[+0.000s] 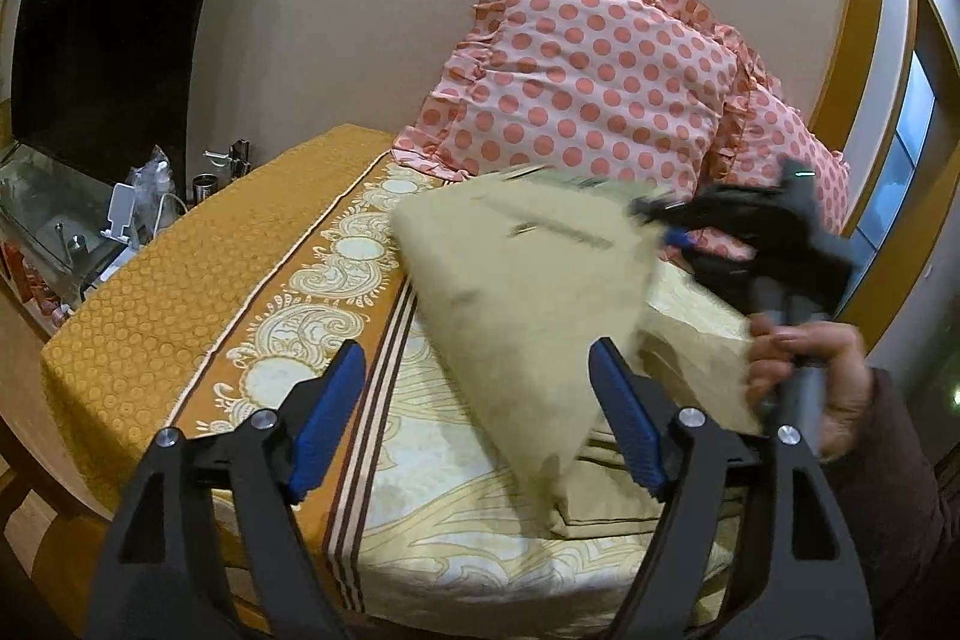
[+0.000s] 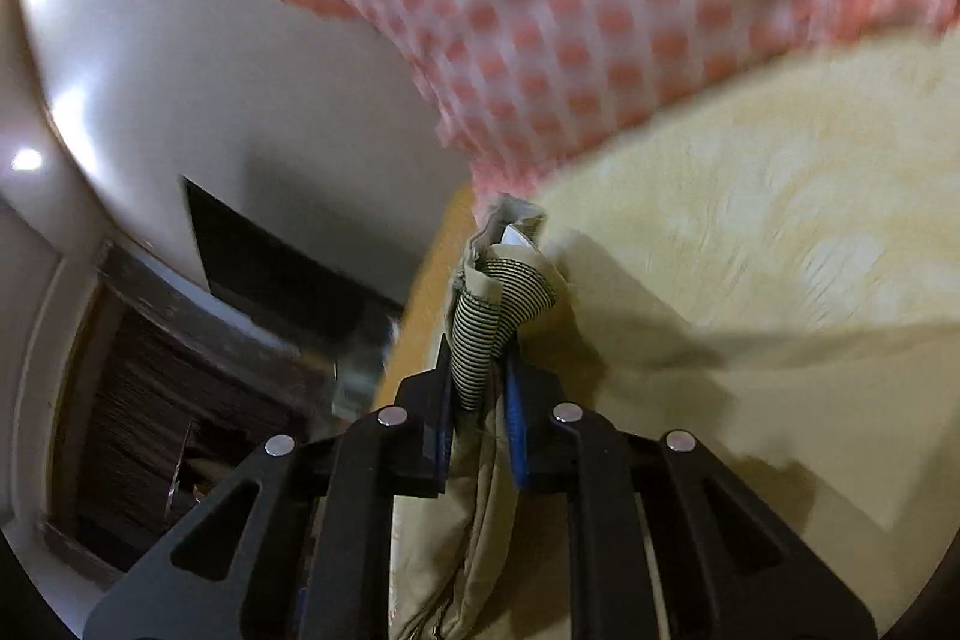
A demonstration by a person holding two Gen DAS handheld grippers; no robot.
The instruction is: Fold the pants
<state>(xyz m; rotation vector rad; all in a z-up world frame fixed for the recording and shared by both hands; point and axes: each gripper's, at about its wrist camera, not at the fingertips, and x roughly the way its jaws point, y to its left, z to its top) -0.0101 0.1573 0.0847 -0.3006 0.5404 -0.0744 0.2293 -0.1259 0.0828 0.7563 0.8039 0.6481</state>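
Beige pants point(image 1: 528, 292) hang lifted over the bed, blurred by motion, with their lower part on the sheet. My left gripper point(image 1: 480, 418) is open and empty, in front of and below the pants. My right gripper point(image 1: 666, 226) shows at the right in the left wrist view, held by a hand point(image 1: 804, 376), gripping the pants' upper edge. In the right wrist view the right gripper point(image 2: 480, 388) is shut on the pants' waistband point(image 2: 486, 316), with its striped inner lining showing between the blue pads.
A pink polka-dot pillow point(image 1: 576, 70) leans on the wall at the bed's head. The bed has a yellow patterned sheet point(image 1: 456, 520) and an orange border point(image 1: 180, 280). A glass side table point(image 1: 60, 226) with small items stands left. A dark TV point(image 1: 102, 40) hangs on the wall.
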